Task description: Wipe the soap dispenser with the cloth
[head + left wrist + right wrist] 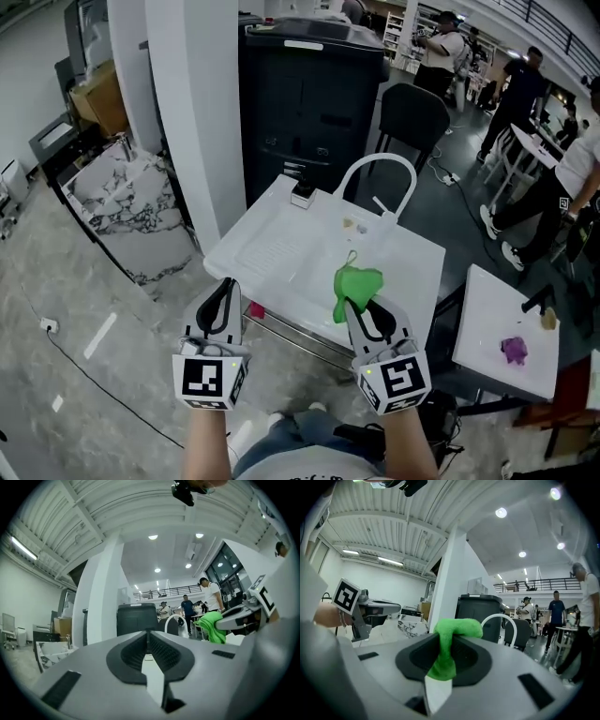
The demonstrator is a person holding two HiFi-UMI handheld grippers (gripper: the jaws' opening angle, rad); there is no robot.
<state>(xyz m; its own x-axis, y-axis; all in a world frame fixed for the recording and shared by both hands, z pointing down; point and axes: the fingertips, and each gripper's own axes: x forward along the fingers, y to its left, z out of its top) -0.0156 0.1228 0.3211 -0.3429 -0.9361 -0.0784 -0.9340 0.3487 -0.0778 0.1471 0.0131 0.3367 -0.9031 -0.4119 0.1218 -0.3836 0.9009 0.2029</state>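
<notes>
place: likely workshop hall | cues: white tables (281, 244), mezzanine railing (164, 591), ribbed ceiling (131, 508)

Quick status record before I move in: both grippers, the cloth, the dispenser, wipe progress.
left gripper: shut, nothing between the jaws
right gripper: shut on green cloth
cloth state: bunched, sticking out past the jaws
white table: ahead of both grippers
soap dispenser: likely the small black-and-white item at the table's far edge, apart from both grippers
wiping: not yet begun

bright ceiling lights (153, 537) overhead; gripper views bulge, dark at corners; sharp focus.
</notes>
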